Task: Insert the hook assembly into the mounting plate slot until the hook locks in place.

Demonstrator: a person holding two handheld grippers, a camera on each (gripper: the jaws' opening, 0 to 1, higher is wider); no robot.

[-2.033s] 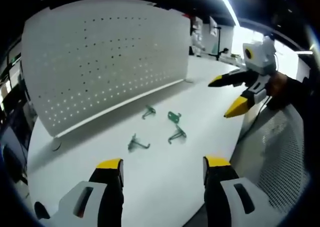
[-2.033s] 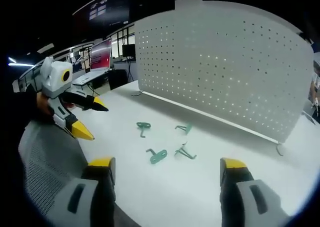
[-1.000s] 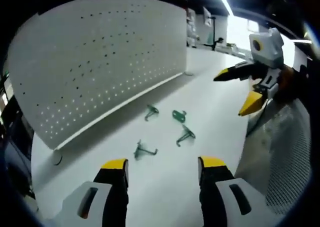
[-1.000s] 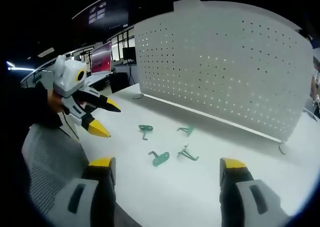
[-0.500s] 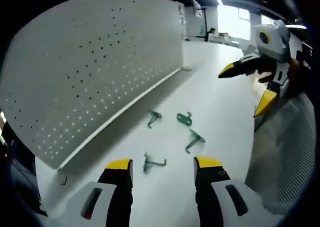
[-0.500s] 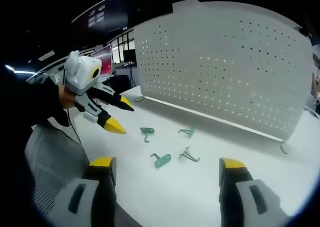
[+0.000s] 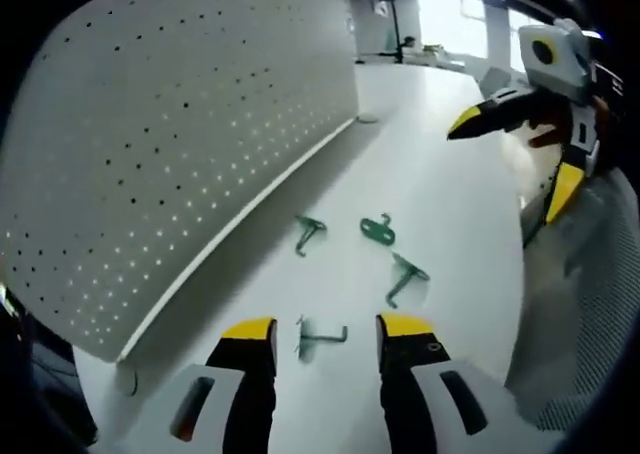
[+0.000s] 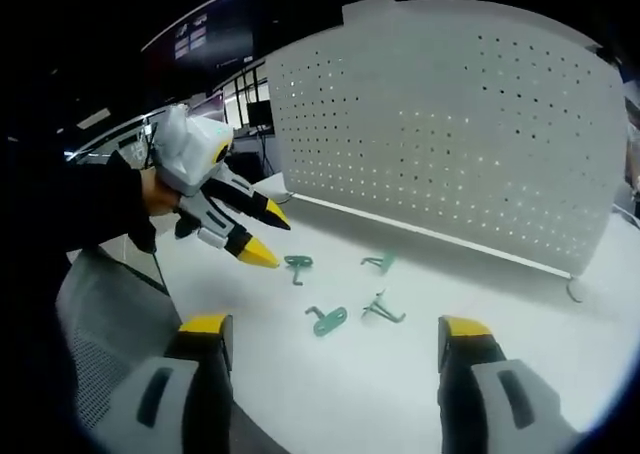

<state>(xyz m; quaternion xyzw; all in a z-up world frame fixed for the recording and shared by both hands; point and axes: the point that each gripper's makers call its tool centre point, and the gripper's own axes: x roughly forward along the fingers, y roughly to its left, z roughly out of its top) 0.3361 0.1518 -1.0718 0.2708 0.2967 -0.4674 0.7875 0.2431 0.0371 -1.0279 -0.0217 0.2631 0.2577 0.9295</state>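
Hooks: four green metal hooks are seen loose on the white table (image 7: 440, 204), none held, all well apart from the board's holes.
Nearest hook (image 7: 318, 336): seen in the left gripper view just beyond the left gripper's tips and between them, not touched.
Other hooks: a second hook (image 7: 405, 277) lies to its right; a flat-plated hook (image 7: 378, 230) and a thin hook (image 7: 308, 231) lie farther off, nearer the board.
Right gripper view: the same cluster is seen mid-table (plated hook at (image 8: 327, 319), others around it).
Mounting plate: a white perforated pegboard (image 8: 450, 124) stands upright along the far side of the table on small feet.
Left gripper (image 7: 316, 336): jaws are parted with a clear gap, nothing between the pads; tips are low over the table. It is also seen from the right gripper view (image 8: 265, 236), angled down toward the hooks.
Right gripper (image 8: 334, 339): jaws are spread wide, empty, above the near table edge. It is also seen in the left gripper view (image 7: 515, 152), raised at the right.
Grey mesh surface (image 8: 105, 344): lies beside the table's near edge.
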